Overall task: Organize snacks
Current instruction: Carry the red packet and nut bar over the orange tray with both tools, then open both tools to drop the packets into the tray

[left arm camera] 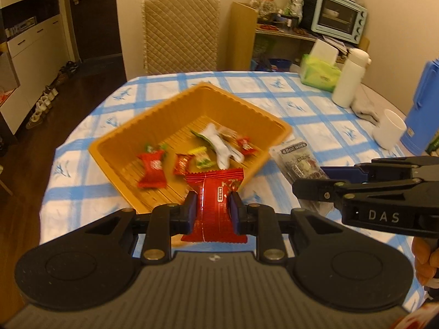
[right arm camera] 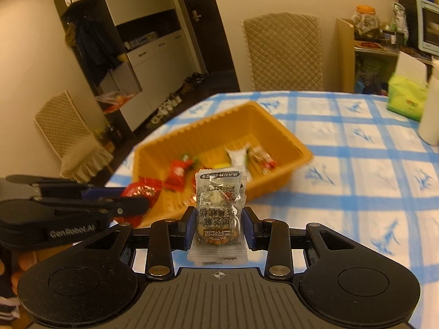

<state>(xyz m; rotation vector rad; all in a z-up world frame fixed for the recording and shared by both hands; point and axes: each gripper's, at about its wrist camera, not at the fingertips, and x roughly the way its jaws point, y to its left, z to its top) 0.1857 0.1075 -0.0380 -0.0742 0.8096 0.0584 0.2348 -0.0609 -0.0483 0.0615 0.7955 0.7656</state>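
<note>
Left gripper [left arm camera: 213,211] clamps a red snack packet [left arm camera: 214,200] by its middle, above the near wall of the orange tray [left arm camera: 192,98]. Right gripper [right arm camera: 219,226] pinches a clear grey-printed packet [right arm camera: 219,208], short of the tray. Risk: the grippers sit close side by side; both reaching for the tray could clash, or knock the light tray. It lies near the desk [right arm camera: 356,164] edge on the left. Open cloth to the right; white bottle [left arm camera: 348,79] well apart.
</note>
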